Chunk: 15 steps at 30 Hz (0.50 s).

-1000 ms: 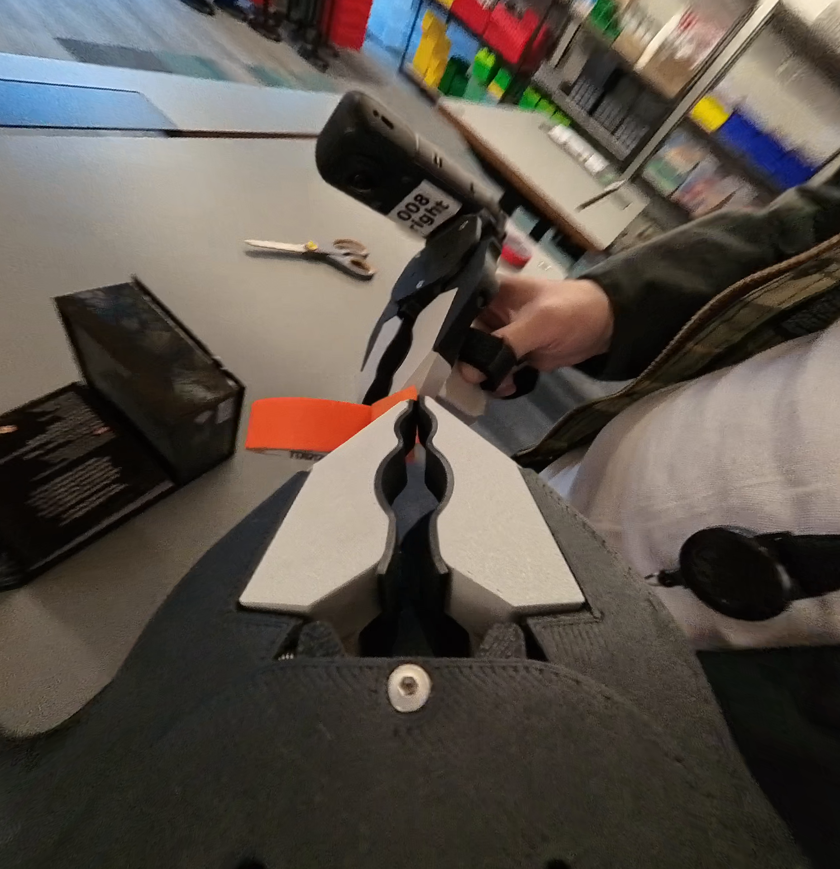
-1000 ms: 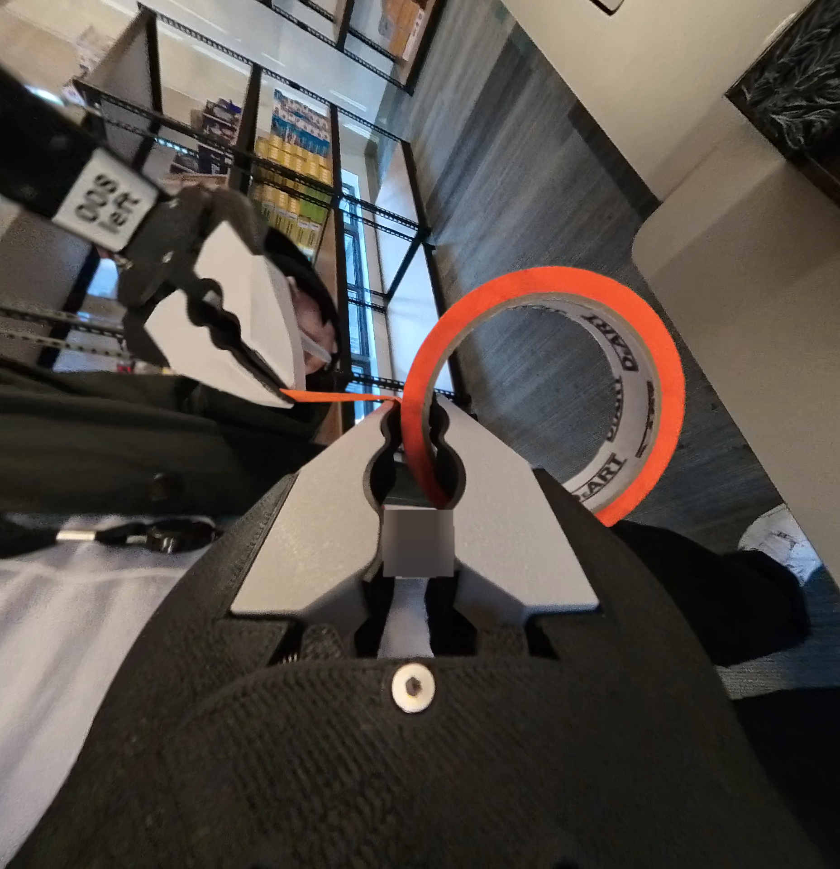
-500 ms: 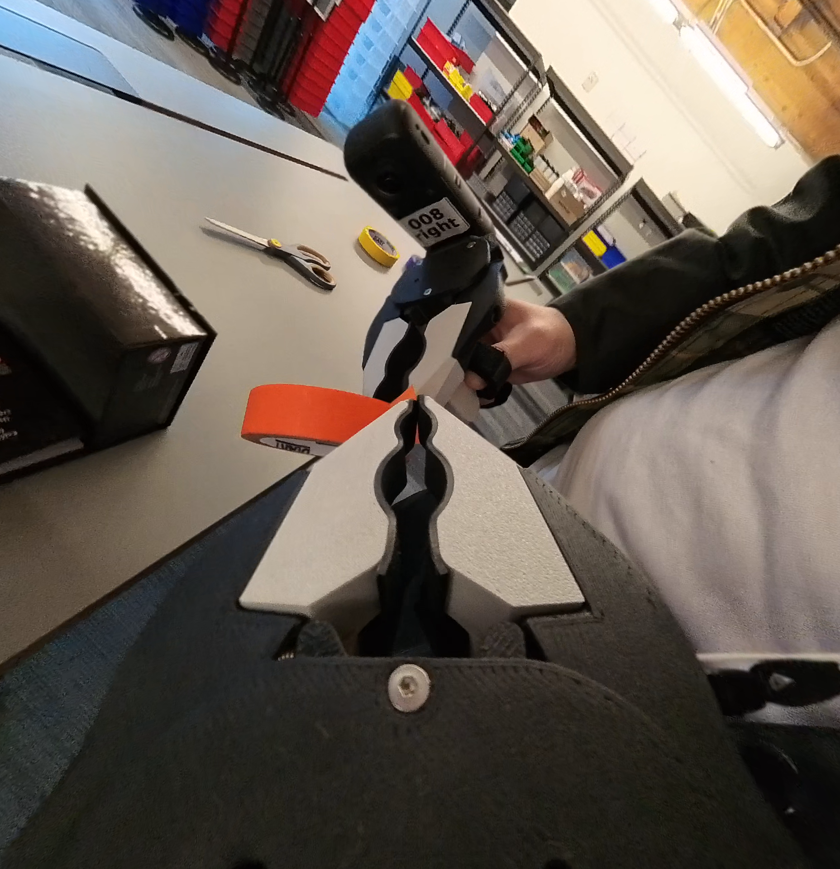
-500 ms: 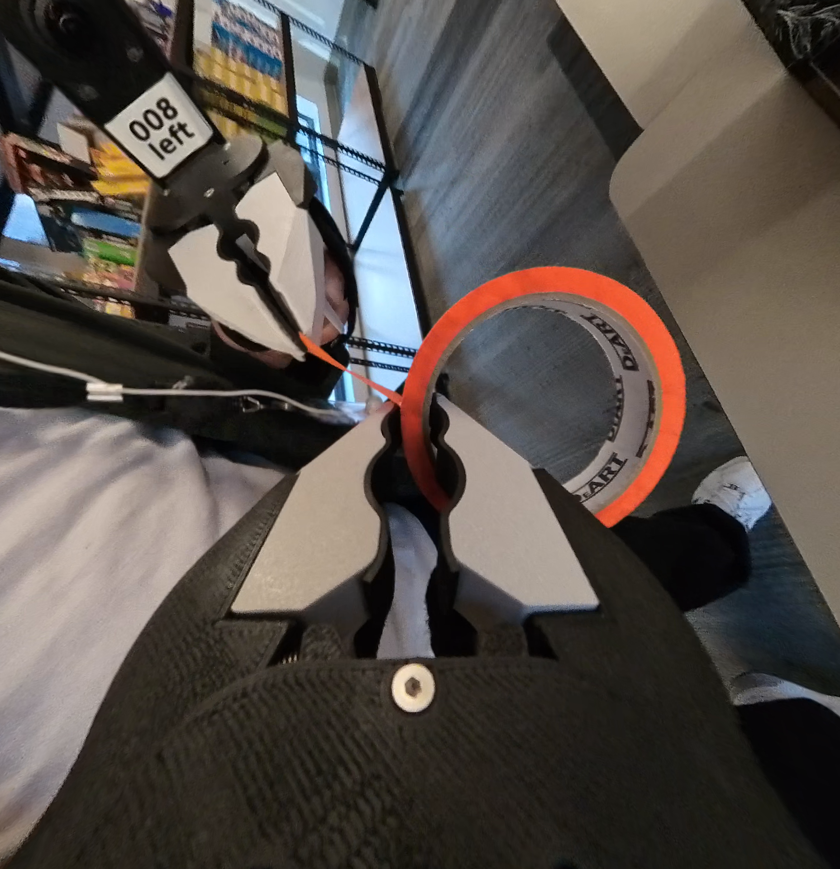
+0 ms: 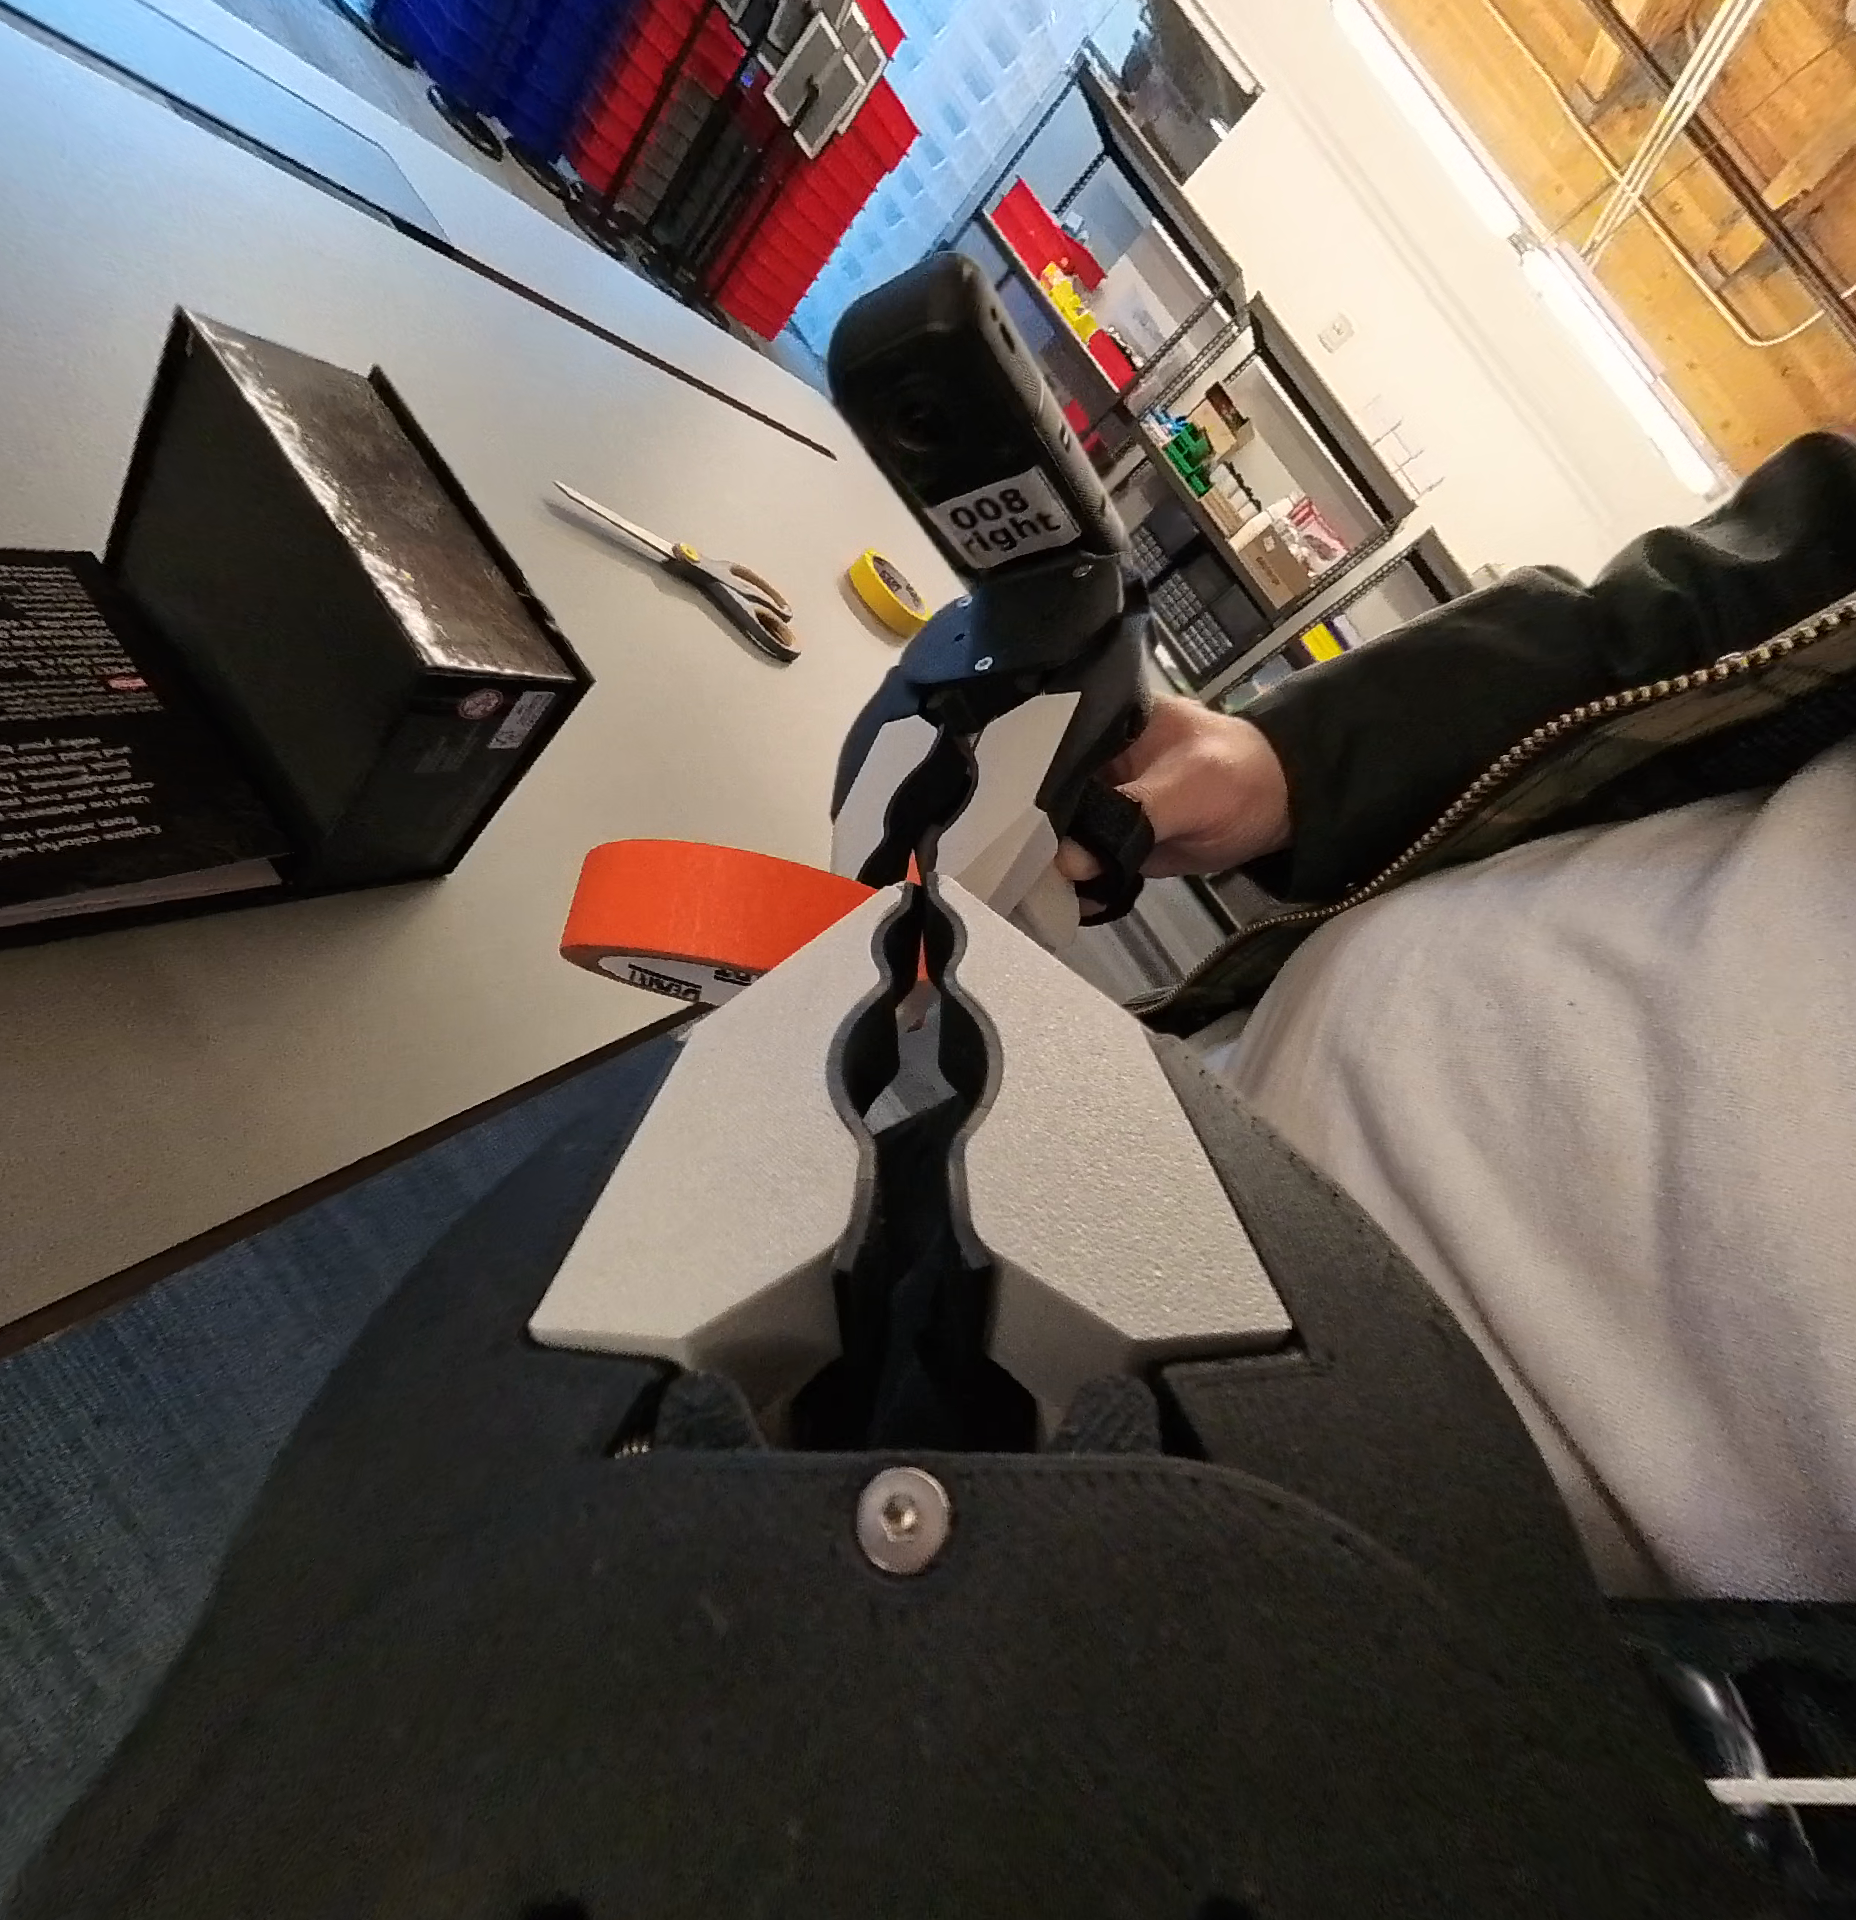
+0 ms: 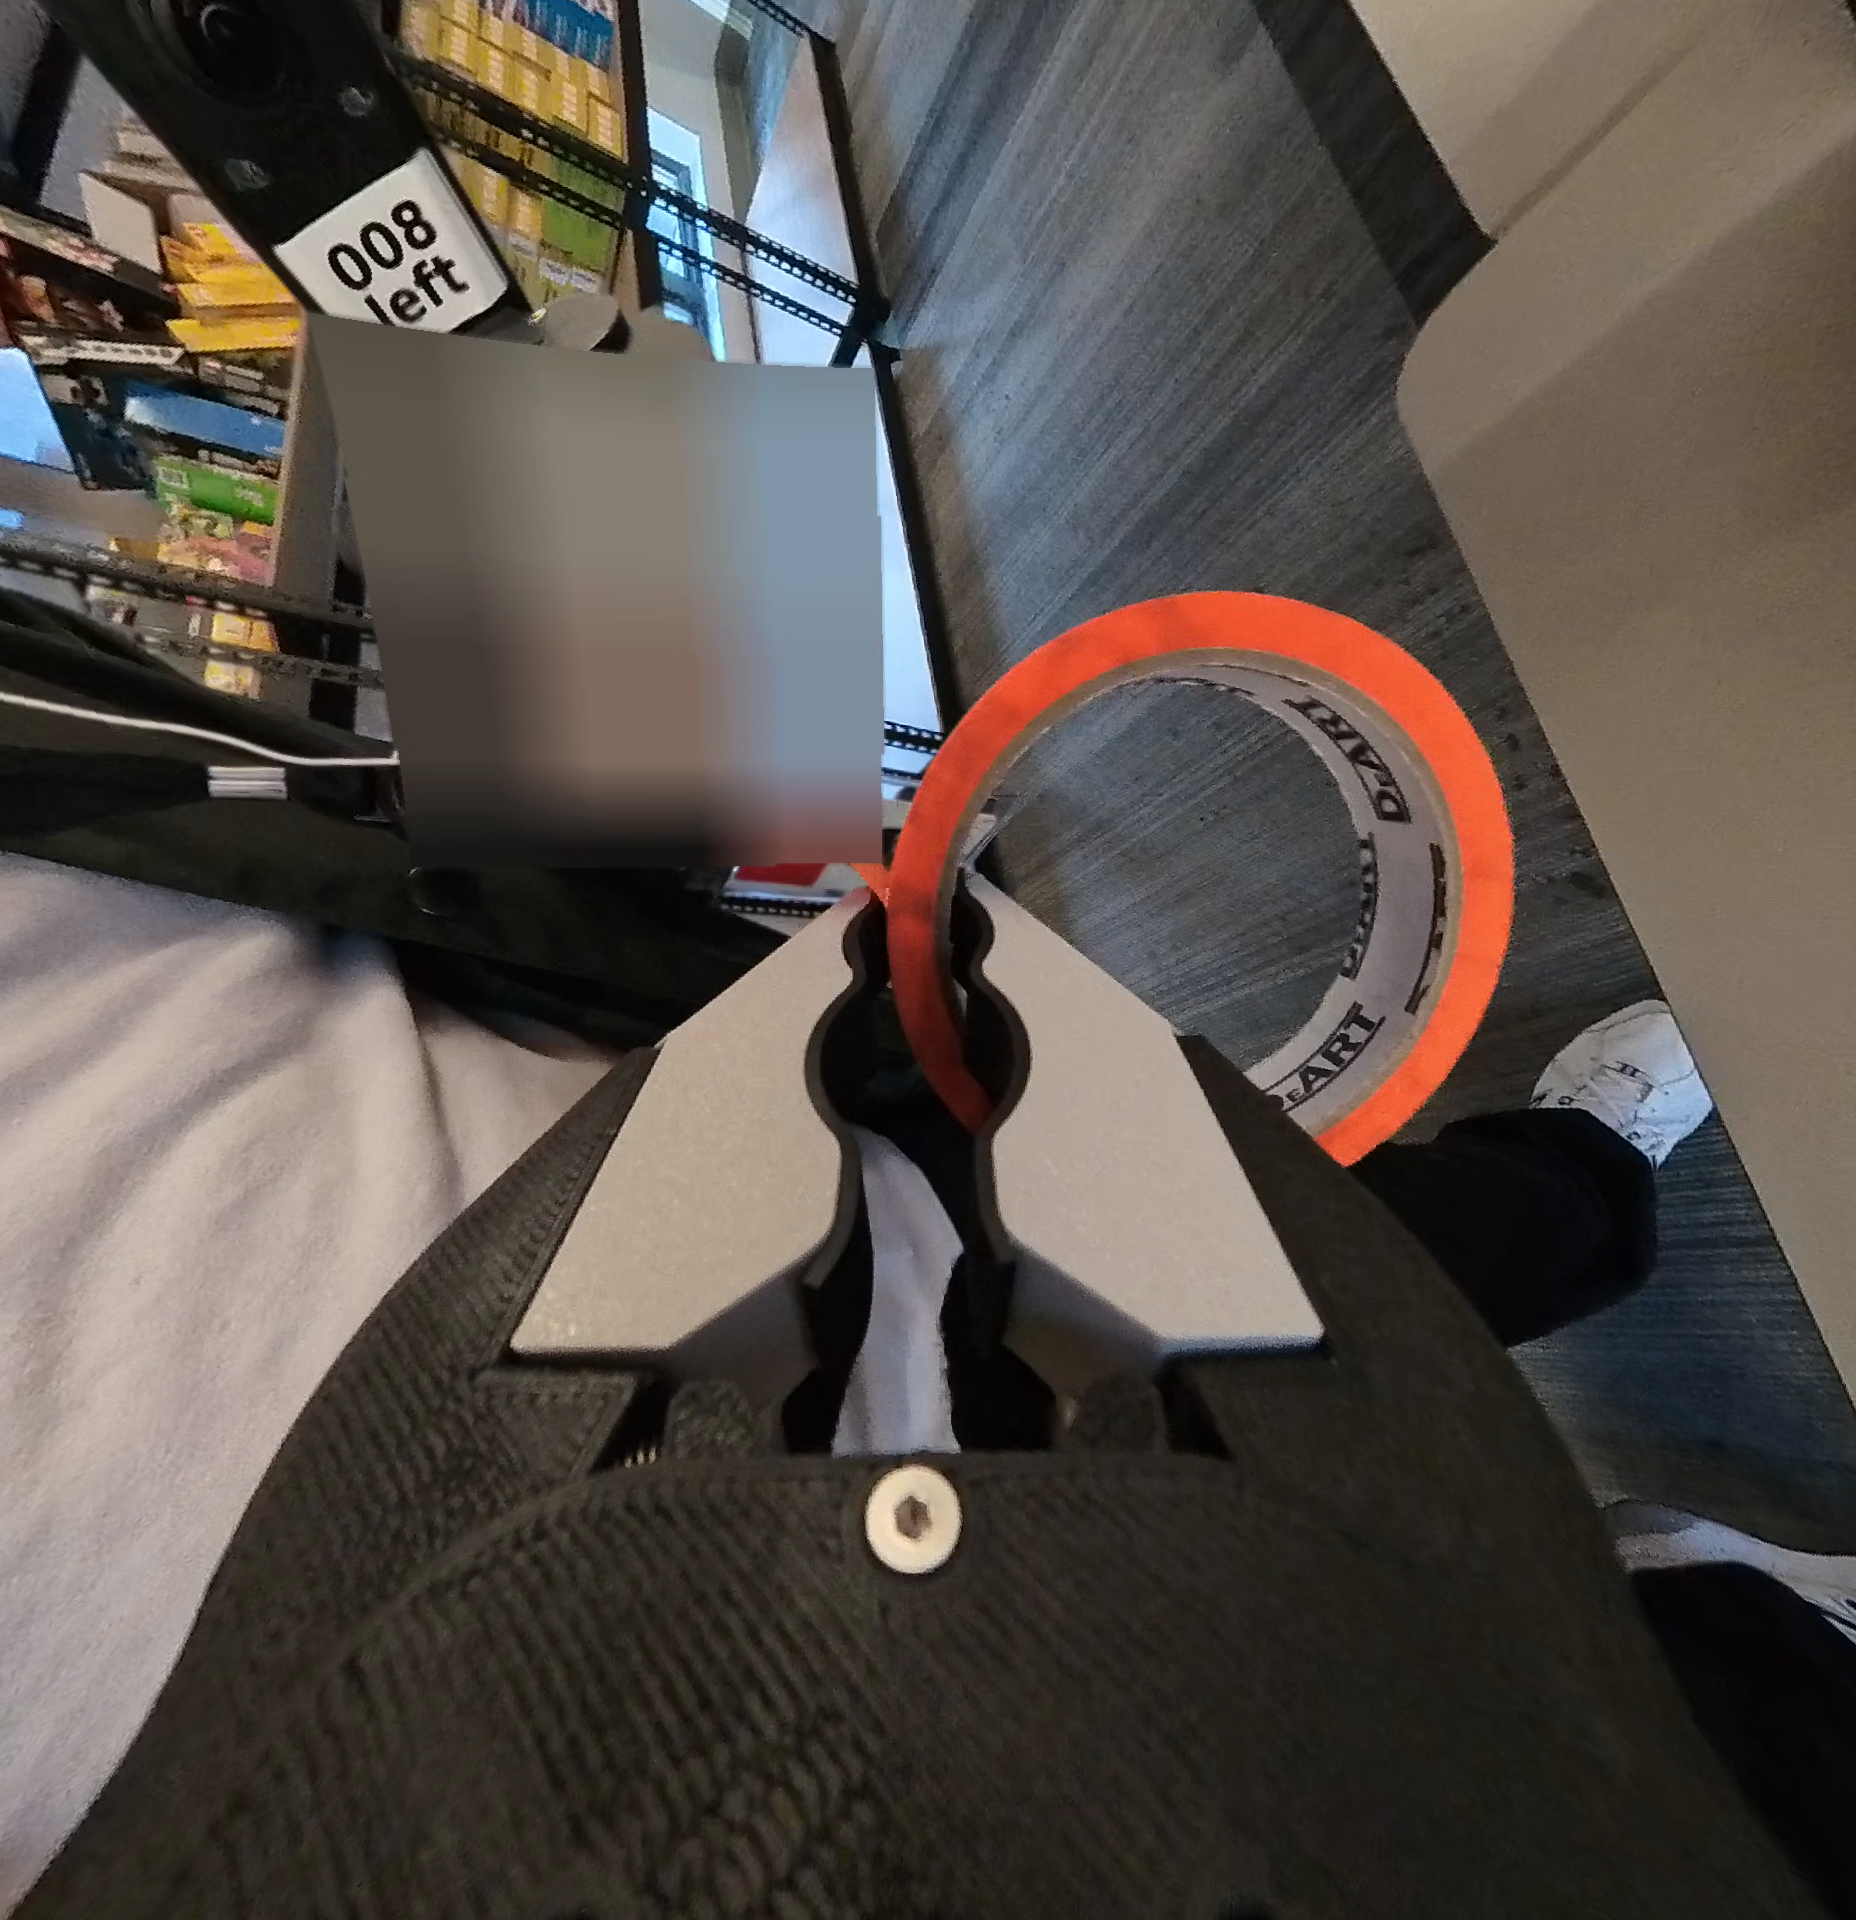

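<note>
An orange tape roll (image 5: 695, 899) hangs in the air just past the table's near edge. My right gripper (image 6: 919, 899) is shut on the roll's rim (image 6: 1464, 790), and the roll stands out to its right. My left gripper (image 5: 919, 894) is shut on the roll's loose orange end, with a sliver of orange showing between its fingertips. The right gripper (image 5: 903, 868), held by a hand (image 5: 1194, 790), sits tip to tip with it. In the right wrist view a blurred patch hides the left gripper's fingers, and only its black camera body (image 6: 259, 104) shows.
On the grey table (image 5: 228, 1039) lie an open black box (image 5: 332, 623), scissors (image 5: 695, 582) and a yellow tape roll (image 5: 888, 592). The person's white shirt and dark jacket sleeve (image 5: 1526, 675) are close on the right. Shelving with coloured bins stands behind. A shoe (image 6: 1620, 1070) rests on the carpet. My hands' fingertips stand some 5 cm from each other.
The two grippers have drawn together, and the orange strand between them has shrunk to almost nothing. The left view has tilted and dropped lower by the table edge. Both stay shut.
</note>
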{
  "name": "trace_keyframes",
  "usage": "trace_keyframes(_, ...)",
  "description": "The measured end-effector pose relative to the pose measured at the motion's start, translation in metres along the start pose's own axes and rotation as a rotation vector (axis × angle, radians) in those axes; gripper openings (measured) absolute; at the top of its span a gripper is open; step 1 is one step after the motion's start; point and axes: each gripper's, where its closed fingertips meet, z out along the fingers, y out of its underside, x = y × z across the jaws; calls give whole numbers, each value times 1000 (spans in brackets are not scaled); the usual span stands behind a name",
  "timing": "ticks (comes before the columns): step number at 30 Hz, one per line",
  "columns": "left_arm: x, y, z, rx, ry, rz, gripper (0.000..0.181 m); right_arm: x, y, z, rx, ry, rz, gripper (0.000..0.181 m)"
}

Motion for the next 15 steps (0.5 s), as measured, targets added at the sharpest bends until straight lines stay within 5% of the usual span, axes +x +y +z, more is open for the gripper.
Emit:
trace_keyframes(8, 13, -18, 9, -50, -30, 15, 0, -14, -10, -13, 78, -116, -40, 10)
trace_keyframes(15, 51, -52, 46, -157, -65, 123, 0, -44, -18, -57, 254, -307, -165, 13)
